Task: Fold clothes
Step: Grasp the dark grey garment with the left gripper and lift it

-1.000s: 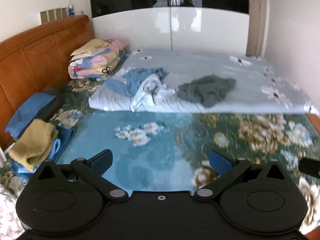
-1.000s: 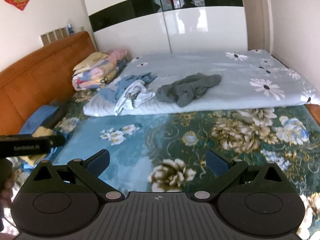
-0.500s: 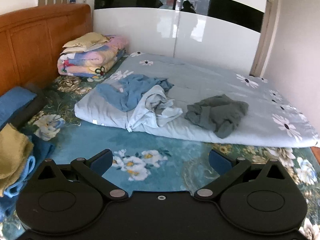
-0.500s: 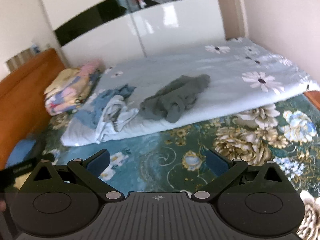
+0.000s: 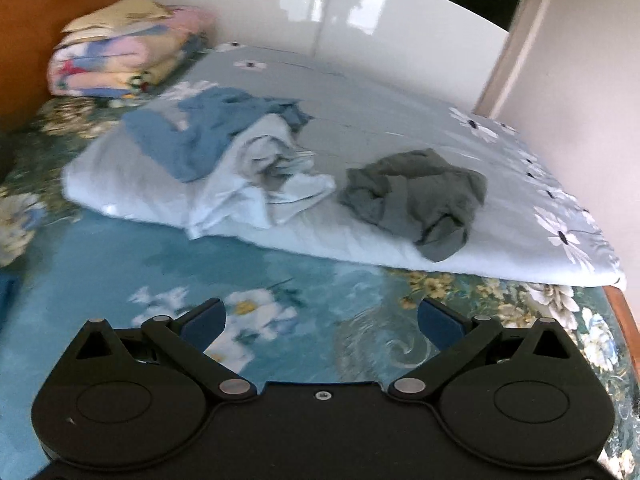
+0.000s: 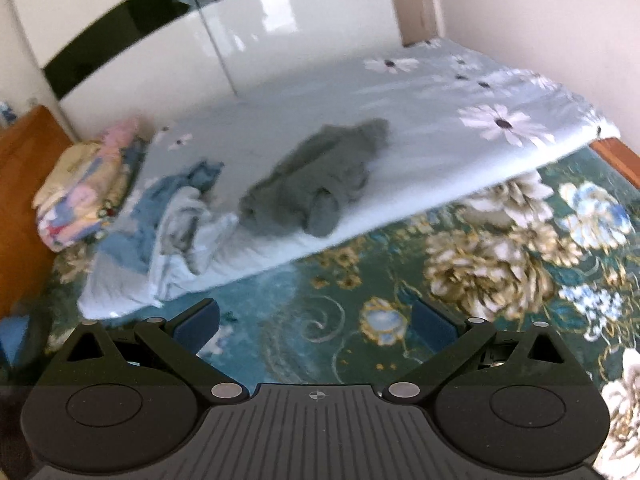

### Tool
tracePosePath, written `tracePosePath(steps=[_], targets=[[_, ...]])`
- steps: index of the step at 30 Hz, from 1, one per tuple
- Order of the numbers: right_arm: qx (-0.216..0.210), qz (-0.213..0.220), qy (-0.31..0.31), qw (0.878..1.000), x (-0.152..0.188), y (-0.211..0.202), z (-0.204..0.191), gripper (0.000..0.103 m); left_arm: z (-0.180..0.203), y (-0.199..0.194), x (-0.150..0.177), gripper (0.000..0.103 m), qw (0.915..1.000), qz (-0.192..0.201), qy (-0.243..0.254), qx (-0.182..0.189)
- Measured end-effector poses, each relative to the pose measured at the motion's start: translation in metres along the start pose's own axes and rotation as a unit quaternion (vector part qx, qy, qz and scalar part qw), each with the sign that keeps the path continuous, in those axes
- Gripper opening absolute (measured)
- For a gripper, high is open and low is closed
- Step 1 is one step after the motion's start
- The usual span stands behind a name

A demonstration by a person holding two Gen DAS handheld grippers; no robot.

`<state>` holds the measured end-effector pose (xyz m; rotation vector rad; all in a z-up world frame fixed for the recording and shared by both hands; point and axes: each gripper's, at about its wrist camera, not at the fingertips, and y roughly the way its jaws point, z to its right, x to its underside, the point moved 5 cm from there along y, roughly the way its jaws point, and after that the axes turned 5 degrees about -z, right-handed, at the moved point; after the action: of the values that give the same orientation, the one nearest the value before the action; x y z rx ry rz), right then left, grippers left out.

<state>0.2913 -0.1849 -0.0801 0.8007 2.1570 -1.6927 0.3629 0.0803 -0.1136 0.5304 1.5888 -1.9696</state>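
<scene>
A crumpled grey-green garment [image 5: 416, 196] lies on the pale daisy-print quilt [image 5: 400, 120]; it also shows in the right wrist view [image 6: 316, 184]. To its left lie a crumpled blue garment [image 5: 200, 136] and a whitish garment [image 5: 264, 184], also seen in the right wrist view as blue [image 6: 160, 204] and whitish [image 6: 188, 240] heaps. My left gripper [image 5: 320, 320] is open and empty over the teal floral bedspread [image 5: 120, 272], short of the clothes. My right gripper [image 6: 316, 320] is open and empty, also short of the quilt [image 6: 440, 128].
A stack of folded bedding [image 5: 120, 52] sits at the far left by the wooden headboard [image 5: 24, 40]. A white glossy wardrobe [image 5: 320, 12] stands behind the bed. A wall [image 5: 580, 80] runs along the right. The bed's wooden edge [image 6: 616, 156] shows at right.
Both grippers have moved forward toward the clothes on the quilt, which now look larger and closer. The right view has tilted. Both stay open and empty.
</scene>
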Motion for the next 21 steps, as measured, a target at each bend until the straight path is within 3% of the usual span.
tracePosePath(steps=[7,11,15,17,19,21], targets=[[0.046,-0.030,0.033,0.998,0.021,0.008,0.033,0.103,0.045,0.084,-0.041,0.101,0.9991,-0.006,0.013,0.039],[0.085,-0.045,0.052,0.994,0.038,0.000,0.058,0.103,0.069,0.141,-0.066,0.098,0.9988,-0.011,0.023,0.041],[0.121,-0.063,0.085,0.987,0.060,-0.011,0.080,0.103,0.085,0.203,-0.084,0.093,0.9983,-0.042,0.007,0.040],[0.136,-0.071,0.097,0.983,0.071,-0.018,0.089,0.103,0.089,0.228,-0.088,0.092,0.9986,-0.046,0.005,0.025],[0.147,-0.076,0.106,0.981,0.078,-0.024,0.096,0.103,0.092,0.252,-0.092,0.086,0.9986,-0.052,0.004,0.007],[0.150,-0.080,0.111,0.979,0.083,-0.028,0.101,0.103,0.092,0.271,-0.093,0.072,0.9978,-0.066,-0.002,-0.004]])
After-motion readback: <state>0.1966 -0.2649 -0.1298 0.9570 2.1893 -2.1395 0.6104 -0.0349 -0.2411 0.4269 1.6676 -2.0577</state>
